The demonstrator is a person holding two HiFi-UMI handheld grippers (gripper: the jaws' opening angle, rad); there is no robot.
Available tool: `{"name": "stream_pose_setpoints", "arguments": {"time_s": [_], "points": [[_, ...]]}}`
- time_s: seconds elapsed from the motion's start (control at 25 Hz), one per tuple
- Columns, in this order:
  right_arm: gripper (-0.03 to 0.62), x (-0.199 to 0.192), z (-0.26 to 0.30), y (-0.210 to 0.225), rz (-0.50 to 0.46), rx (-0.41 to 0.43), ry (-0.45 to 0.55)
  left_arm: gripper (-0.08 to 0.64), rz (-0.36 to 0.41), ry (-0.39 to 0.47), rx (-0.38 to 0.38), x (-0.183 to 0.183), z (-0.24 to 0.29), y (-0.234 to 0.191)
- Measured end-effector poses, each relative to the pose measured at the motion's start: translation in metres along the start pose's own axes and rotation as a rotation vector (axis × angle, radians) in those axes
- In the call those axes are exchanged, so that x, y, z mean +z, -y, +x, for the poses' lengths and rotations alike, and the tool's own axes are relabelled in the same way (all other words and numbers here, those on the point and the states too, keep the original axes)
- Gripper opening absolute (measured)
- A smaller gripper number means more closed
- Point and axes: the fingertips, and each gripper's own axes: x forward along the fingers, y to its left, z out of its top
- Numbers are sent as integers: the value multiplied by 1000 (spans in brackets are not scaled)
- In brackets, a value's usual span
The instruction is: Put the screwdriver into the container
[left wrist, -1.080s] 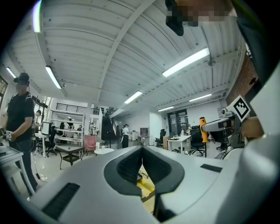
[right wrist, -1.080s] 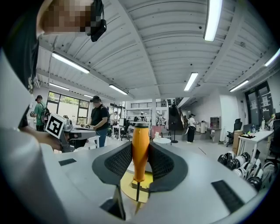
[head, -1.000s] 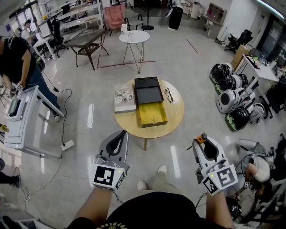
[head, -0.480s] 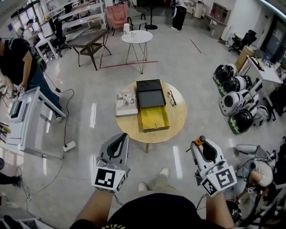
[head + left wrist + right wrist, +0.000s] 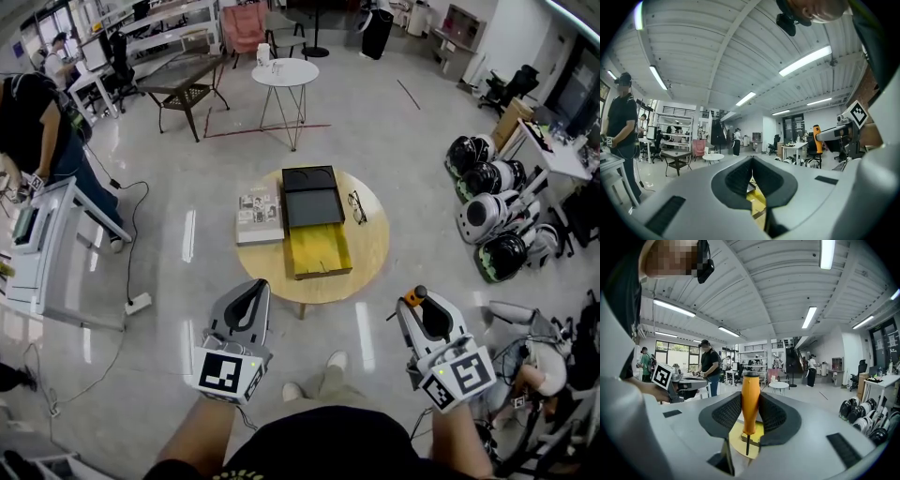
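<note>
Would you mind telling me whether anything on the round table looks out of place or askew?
Nothing stands out. The yellow drawer sits open in front of the black box, and the book and glasses lie flat on either side.

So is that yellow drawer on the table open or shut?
Open. The yellow drawer sticks out of the black box, and the head view looks straight down into its inside.

The orange-handled screwdriver (image 5: 750,404) stood upright, dark shaft pointing down, clamped between the jaws of the right gripper (image 5: 750,412), well off the round table (image 5: 370,246). The yellow, open-topped container (image 5: 317,251) lay on that table, reaching its near edge.
</note>
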Motion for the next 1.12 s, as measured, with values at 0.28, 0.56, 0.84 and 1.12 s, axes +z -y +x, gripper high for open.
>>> {"name": "stream_pose_setpoints", "arguments": {"time_s": [0.28,0.56,0.84,1.12], "points": [[130,-6,21,13,7,26,-19,17,-14,-19,4,-13,21,-4],[130,-3,39,35,27,42,-11,17,-7,-33,31,-8,44,-13],[129,5,57,68,36,57,16,17,19,-27,43,4,77,-10],[130,12,75,98,36,89,31,17,32,-18,73,14,107,-8]]}}
